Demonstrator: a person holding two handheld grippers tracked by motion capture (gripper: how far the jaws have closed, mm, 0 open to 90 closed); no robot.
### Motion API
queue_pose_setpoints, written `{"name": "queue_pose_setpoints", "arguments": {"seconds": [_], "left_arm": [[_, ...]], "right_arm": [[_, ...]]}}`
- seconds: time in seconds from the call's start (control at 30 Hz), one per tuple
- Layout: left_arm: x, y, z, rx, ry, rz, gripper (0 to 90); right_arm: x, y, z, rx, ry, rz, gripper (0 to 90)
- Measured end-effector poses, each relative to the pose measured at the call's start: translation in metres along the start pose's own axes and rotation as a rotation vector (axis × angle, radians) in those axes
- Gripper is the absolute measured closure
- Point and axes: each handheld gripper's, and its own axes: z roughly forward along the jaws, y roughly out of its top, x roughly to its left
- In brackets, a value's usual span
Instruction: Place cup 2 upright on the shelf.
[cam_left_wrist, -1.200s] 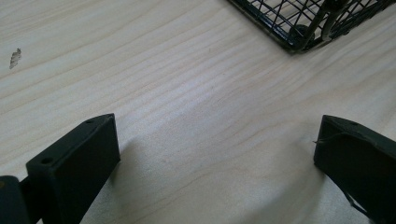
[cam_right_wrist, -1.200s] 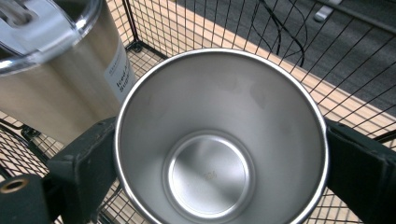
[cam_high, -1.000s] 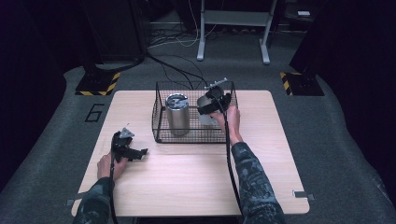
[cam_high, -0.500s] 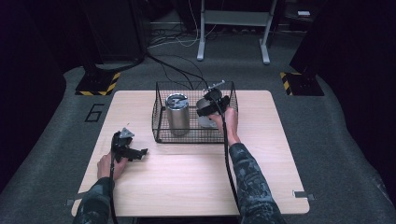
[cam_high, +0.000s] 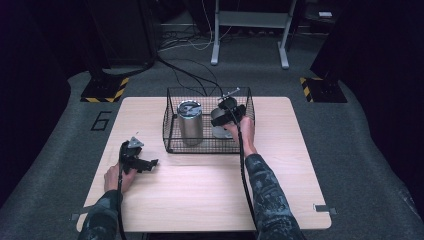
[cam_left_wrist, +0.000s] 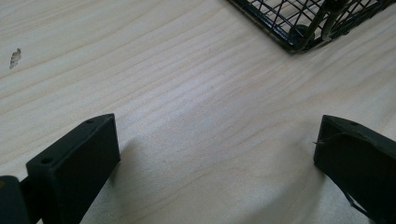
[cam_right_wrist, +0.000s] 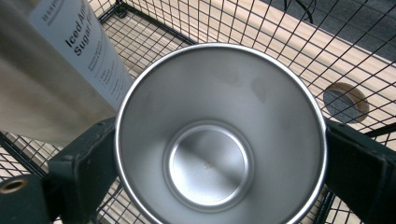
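The right gripper (cam_right_wrist: 219, 154) has its jaws pressed on both sides of a steel cup (cam_right_wrist: 219, 135), inside the wire basket (cam_high: 172, 137), just beside a tall can (cam_high: 190, 122); the left gripper (cam_left_wrist: 217, 154) rests spread apart on the table (cam_high: 200, 190), holding nothing.

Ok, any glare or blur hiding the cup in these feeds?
Right gripper view: cup sharp, soft reflections inside, no blinding glare. High view: table evenly lit, surroundings dark, cup small and soft. Left gripper view: fingers cast faint shadows on the wood.
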Motion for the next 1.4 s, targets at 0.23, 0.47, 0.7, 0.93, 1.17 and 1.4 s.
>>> {"name": "queue_pose_setpoints", "arguments": {"seconds": [0.23,0.47,0.7,0.93,1.17,1.4], "left_arm": [[0.000,0.000,0.000,0.000,0.000,0.000,0.0],[0.000,0.000,0.000,0.000,0.000,0.000,0.0],[0.000,0.000,0.000,0.000,0.000,0.000,0.0],[0.000,0.000,0.000,0.000,0.000,0.000,0.0],[0.001,0.000,-0.001,0.010,-0.005,0.003,0.0],[0.001,0.000,-0.001,0.010,-0.005,0.002,0.0]], "right_arm": [[0.001,-0.001,0.004,0.009,0.002,-0.008,5.4],[0.001,-0.002,0.005,0.016,0.003,0.003,5.3],[-0.002,-0.005,0.004,0.017,0.013,0.032,4.9],[-0.001,-0.005,0.002,0.034,0.014,0.042,1.9],[0.001,-0.003,-0.010,0.014,0.001,0.037,0.0],[0.007,0.000,-0.039,-0.043,0.012,-0.011,0.0]]}}
